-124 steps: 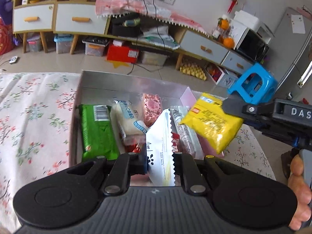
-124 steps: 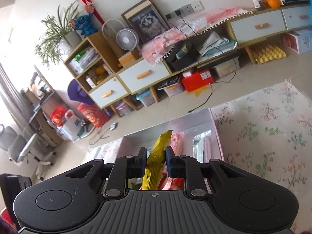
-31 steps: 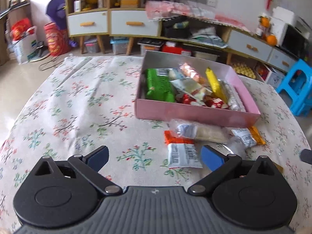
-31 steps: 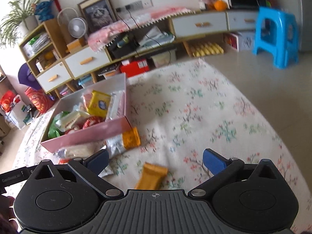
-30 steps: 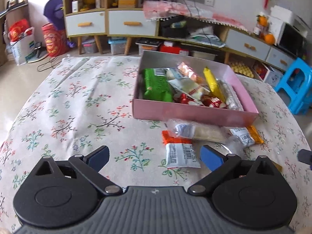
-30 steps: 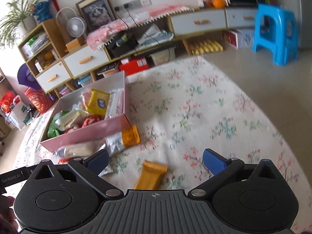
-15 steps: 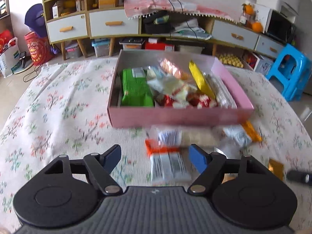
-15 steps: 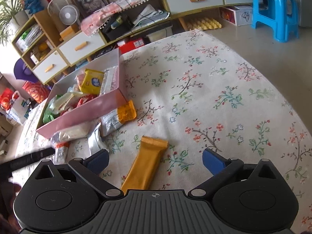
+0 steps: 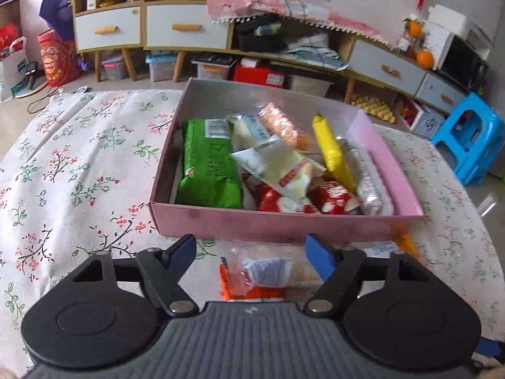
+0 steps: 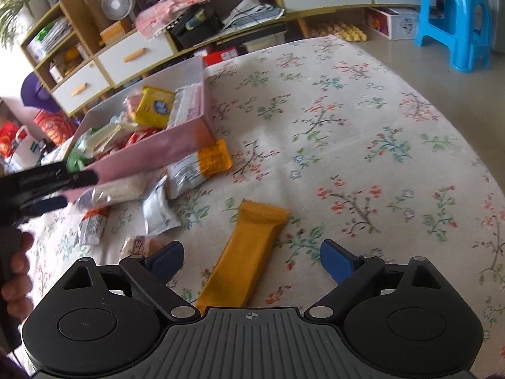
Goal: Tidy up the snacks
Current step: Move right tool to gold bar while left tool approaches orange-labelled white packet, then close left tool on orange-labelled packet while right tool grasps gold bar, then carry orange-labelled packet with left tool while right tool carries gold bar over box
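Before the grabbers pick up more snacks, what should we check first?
1. Left gripper open, nothing in it: ok.
2. Right gripper open, nothing in it: ok.
3. Orange bar lies between the right fingers: ok.
4. Clear packet lies between the left fingers: ok.
5. Pink box has room left: cannot tell; snacks are piled in it.
6. All snacks in the box: not ok; several still lie on the tablecloth.
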### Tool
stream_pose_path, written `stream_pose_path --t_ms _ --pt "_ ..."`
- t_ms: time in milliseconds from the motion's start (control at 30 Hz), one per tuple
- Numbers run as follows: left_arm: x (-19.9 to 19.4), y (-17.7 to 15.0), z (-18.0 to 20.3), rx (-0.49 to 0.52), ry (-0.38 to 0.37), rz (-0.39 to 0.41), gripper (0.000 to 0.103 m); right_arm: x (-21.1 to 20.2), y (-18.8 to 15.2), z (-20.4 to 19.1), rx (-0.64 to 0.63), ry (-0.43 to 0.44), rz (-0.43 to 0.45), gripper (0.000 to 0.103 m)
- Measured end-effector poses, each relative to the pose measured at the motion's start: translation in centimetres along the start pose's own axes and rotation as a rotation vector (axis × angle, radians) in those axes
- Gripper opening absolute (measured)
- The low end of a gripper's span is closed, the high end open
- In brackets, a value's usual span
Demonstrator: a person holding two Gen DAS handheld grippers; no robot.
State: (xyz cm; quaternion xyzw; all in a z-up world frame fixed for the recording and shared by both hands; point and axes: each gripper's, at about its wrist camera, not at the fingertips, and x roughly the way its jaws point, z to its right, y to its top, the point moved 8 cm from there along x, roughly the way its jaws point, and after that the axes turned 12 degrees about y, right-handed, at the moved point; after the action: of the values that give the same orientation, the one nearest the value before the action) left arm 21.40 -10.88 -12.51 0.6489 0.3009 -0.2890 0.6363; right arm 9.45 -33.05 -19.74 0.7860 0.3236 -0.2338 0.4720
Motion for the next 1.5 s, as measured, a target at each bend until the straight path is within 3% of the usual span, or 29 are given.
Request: stream_pose_path --t_ms 167,233,267,333,400,433,533,700,733,800,867,933,1000,1200,1367,1500 --pt "0.5 -0.2 -0.2 0.025 -0.005 0.013 0.055 0.9 -0.2 -0.2 -0.039 -0.042 0.009 0.089" --pt "0.1 -0.4 -0.3 0.024 -0.008 0.014 0.035 1.1 -0.2 -0.4 -0.064 -0.055 0.012 0.085" --pt "-0.1 -0.5 -0.4 0.029 -0.001 0.017 0.030 1.1 -0.2 -0.5 -0.075 -0.060 0.016 0.082" --pt "-0.8 -0.9 -0.5 0.048 0.013 0.018 0.011 1.0 -0.1 -0.6 -0.087 -0.073 0.026 0.062" --pt "-1.5 -1.2 -0.7 0.052 0.013 0.024 0.008 1.0 0.1 -0.5 -0.082 -0.073 0.036 0.041" --pt "-2.0 -1.4 -0.8 0.053 0.011 0.029 0.005 0.9 0.2 -0.4 -0.072 -0.064 0.039 0.037" --pt "-3.4 -1.6 -1.1 0.046 -0.014 0.047 0.004 0.7 0.2 -0.4 -0.042 -0.020 0.047 0.029" --pt "-5.3 -2.2 -0.4 0.070 -0.087 0.063 0.003 0.2 0.6 -1.0 -0.041 0.022 0.073 0.025" --pt "-5.5 -2.3 -0.2 0.081 -0.094 0.066 0.004 0.0 0.6 -1.2 -0.040 0.034 0.078 0.017" --pt "-5.8 -2.1 0.4 0.133 -0.109 0.112 0.008 -0.1 0.6 -1.5 -0.041 0.048 0.081 0.015" --pt "-6.0 -1.7 1.0 0.179 -0.109 0.157 0.024 -0.1 0.6 -1.5 -0.044 0.047 0.078 0.015" --pt "-6.1 -1.6 2.2 0.258 -0.140 0.178 0.063 0.1 0.4 -1.4 -0.051 0.027 0.062 0.018" --pt "-6.0 -1.6 3.2 0.338 -0.096 0.218 0.079 0.0 0.3 -1.2 -0.057 0.009 0.053 0.023" --pt "-4.1 -3.2 5.8 0.601 -0.025 0.209 0.078 -0.5 0.1 -1.5 -0.093 0.017 0.024 0.030" --pt "-2.5 -3.5 6.5 0.633 -0.075 0.156 0.078 0.2 -0.9 -2.2 -0.143 0.027 -0.018 0.032" --pt "-1.4 -3.8 6.7 0.671 -0.055 0.128 0.074 0.2 -0.9 -2.2 -0.164 0.007 -0.016 0.038"
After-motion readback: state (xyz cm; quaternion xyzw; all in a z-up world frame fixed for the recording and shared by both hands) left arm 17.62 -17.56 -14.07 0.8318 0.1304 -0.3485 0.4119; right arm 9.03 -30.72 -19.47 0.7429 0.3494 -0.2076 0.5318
